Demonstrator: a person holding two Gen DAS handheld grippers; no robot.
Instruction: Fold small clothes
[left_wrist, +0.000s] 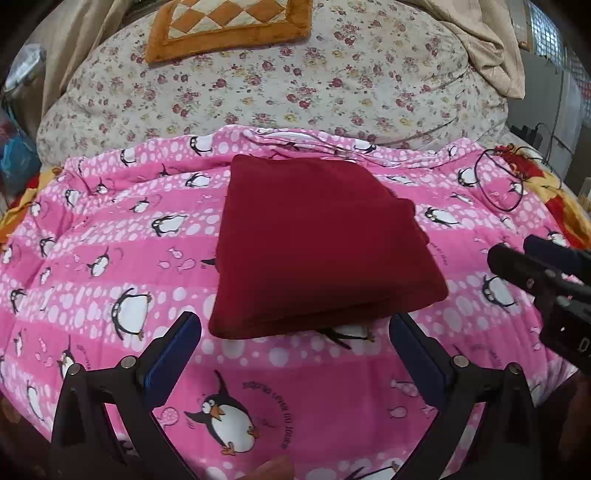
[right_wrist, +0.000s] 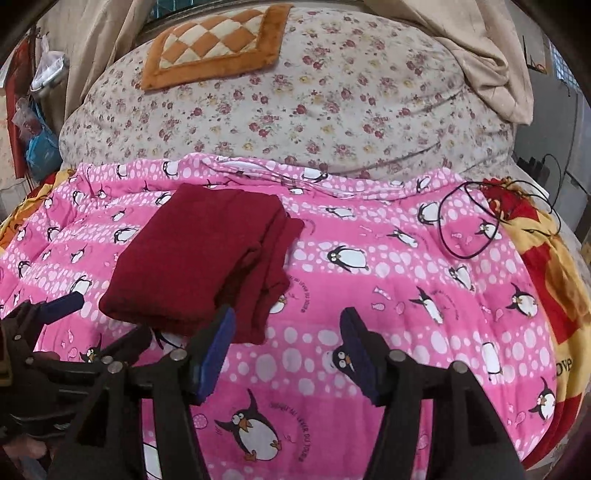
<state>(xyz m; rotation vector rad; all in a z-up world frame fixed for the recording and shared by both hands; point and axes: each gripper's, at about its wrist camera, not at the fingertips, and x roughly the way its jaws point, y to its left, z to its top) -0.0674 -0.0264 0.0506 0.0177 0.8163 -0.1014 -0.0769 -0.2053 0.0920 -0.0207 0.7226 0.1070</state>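
- Nearest the cameras, the left gripper (left_wrist: 295, 332) is seen with its blue-padded fingers spread wide and nothing between them; it is held just short of the near edge of the dark red garment (left_wrist: 317, 251).
- The right gripper (right_wrist: 288, 332) is likewise released and empty, its fingers parted over the pink penguin-print blanket (right_wrist: 388, 280), just to the right of the garment's near corner.
- The dark red garment is found lying on the blanket as a compact, layered rectangle. Stepped edges are visible along its right side in the right wrist view, so several folds are judged to have been made already.
- The folding of this piece is judged to be essentially complete; at most a squaring of the slightly uneven right-hand layers may be left.
- No further small clothes waiting to be folded can be made out.
- Farther off, a loop of black cable (right_wrist: 469, 221) is seen on the blanket's right side.
- Beyond it, a floral quilt (right_wrist: 295, 110) is heaped, with an orange checkered cushion (right_wrist: 218, 44) on top.
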